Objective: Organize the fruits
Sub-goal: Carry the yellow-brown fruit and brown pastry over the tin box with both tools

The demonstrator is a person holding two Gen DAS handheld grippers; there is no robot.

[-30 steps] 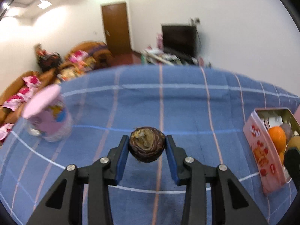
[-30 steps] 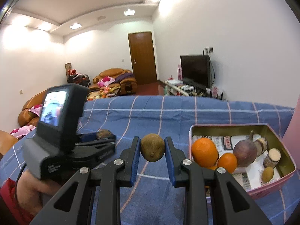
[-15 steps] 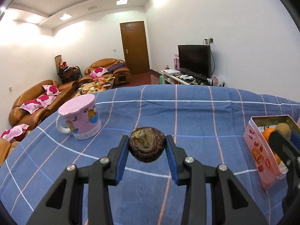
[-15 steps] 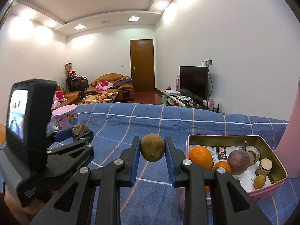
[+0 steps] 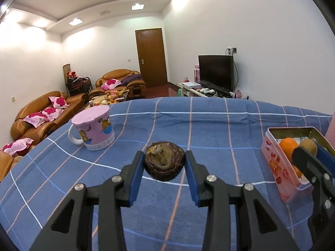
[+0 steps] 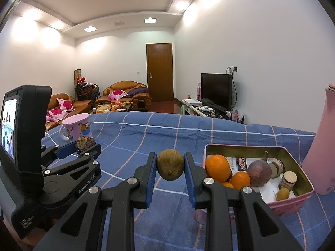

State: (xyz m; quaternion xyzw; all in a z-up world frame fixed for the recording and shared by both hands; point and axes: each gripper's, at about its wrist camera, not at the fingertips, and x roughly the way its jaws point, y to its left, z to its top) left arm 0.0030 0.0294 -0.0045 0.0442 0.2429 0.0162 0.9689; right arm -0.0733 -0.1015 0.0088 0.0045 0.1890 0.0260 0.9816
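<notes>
My left gripper (image 5: 164, 163) is shut on a dark brown wrinkled fruit (image 5: 164, 160) and holds it above the blue checked cloth. It also shows at the left of the right wrist view (image 6: 84, 145). My right gripper (image 6: 170, 165) is shut on a brown kiwi (image 6: 170, 164), held just left of the pink tin box (image 6: 301, 196). The box holds oranges (image 6: 217, 168), a purple-brown round fruit (image 6: 259, 172), a small kiwi (image 6: 282, 194) and two small jars. In the left wrist view the box (image 5: 276, 167) is at the right, with the right gripper (image 5: 307, 152) over it.
A pink lidded mug (image 5: 93, 130) stands at the left on the blue cloth (image 5: 209, 129). A tall pink bottle (image 6: 322, 146) stands right of the box. Sofas, a door and a TV are beyond the table's far edge.
Both grippers have risen and tilted up with their fruits still held. The right gripper with the kiwi has drawn closer to the box.
</notes>
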